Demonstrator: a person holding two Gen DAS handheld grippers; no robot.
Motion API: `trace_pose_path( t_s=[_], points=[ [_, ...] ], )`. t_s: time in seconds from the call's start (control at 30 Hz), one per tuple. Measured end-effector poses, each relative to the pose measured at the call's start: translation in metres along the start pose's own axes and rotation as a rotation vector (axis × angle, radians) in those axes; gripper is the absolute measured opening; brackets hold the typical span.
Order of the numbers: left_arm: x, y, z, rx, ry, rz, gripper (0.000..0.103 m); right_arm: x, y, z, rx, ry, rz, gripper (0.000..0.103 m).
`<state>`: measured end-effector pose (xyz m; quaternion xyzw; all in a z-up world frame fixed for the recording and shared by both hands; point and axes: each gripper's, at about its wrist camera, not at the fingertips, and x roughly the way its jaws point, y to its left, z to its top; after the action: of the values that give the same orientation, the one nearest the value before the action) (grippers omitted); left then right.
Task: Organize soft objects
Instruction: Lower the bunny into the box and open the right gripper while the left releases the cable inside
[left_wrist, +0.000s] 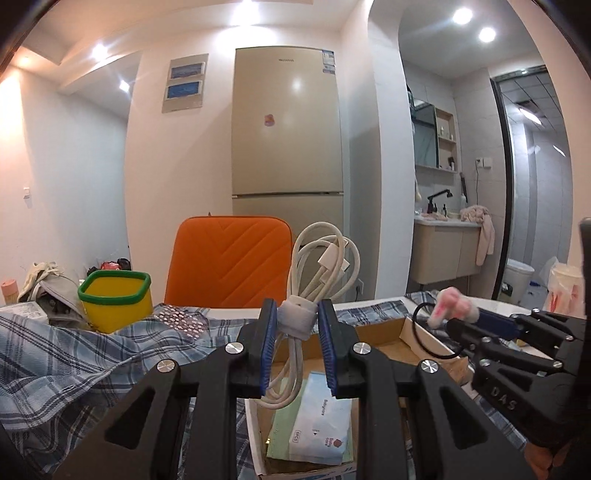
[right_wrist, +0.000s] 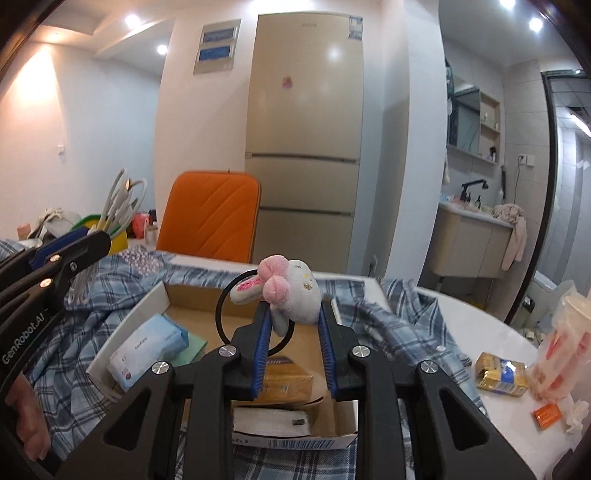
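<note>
Presently, the left gripper (left_wrist: 297, 325) is clenched on a coiled white cable (left_wrist: 321, 266), its blue pads pressing the grey strap that binds the coil; the loops stand upright above the jaws and a tail of cord hangs down between the fingers. Below it sits an open cardboard box (right_wrist: 184, 291) on a blue plaid cloth (left_wrist: 74, 354). Inside the box lie a pale blue tissue pack (right_wrist: 147, 343), a green sheet under it, a yellow packet (right_wrist: 284, 384) and a white packet at the near wall. The right gripper (right_wrist: 293, 321) is clenched on a small grey plush bunny (right_wrist: 299, 291) with pink pompoms, attached to a black hair tie loop (right_wrist: 225, 314); the toy is held above the box, near its far end. A yellow tub with green rim (left_wrist: 114, 299) stands on the cloth to the left, well apart from the box. An orange chair back (left_wrist: 229, 258) stands behind the table, a fridge (left_wrist: 288, 147) beyond it.
</note>
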<state>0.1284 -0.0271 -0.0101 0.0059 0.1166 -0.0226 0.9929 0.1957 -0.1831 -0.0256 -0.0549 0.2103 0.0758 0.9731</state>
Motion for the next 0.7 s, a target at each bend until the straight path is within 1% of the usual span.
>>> trace_pose_path(
  t_s=[0.2, 0.27, 0.3, 0.33, 0.4, 0.6, 0.7],
  points=[
    [0.008, 0.004, -0.001, -0.028, 0.046, 0.003, 0.021, 0.011, 0.001, -0.007, -0.001, 0.064, 0.028, 0.026],
    [0.009, 0.003, 0.000, -0.024, 0.050, 0.002, 0.021, 0.014, 0.001, -0.008, -0.004, 0.079, 0.038, 0.031],
    [0.010, 0.002, -0.001, -0.019, 0.057, 0.000, 0.021, 0.015, 0.001, -0.009, -0.004, 0.085, 0.041, 0.037],
    [0.013, 0.002, 0.000, -0.015, 0.069, -0.003, 0.021, 0.016, 0.000, -0.009, -0.001, 0.090, 0.051, 0.049],
    [0.022, -0.001, -0.001, 0.002, 0.124, -0.010, 0.021, 0.014, -0.002, -0.009, 0.012, 0.079, 0.068, 0.059],
    [0.045, -0.005, -0.010, 0.009, 0.255, -0.050, 0.021, 0.008, -0.009, -0.008, 0.036, 0.058, 0.057, 0.060],
    [0.054, -0.007, -0.014, 0.012, 0.307, -0.063, 0.021, 0.005, -0.010, -0.007, 0.037, 0.046, 0.048, 0.060]
  ],
)
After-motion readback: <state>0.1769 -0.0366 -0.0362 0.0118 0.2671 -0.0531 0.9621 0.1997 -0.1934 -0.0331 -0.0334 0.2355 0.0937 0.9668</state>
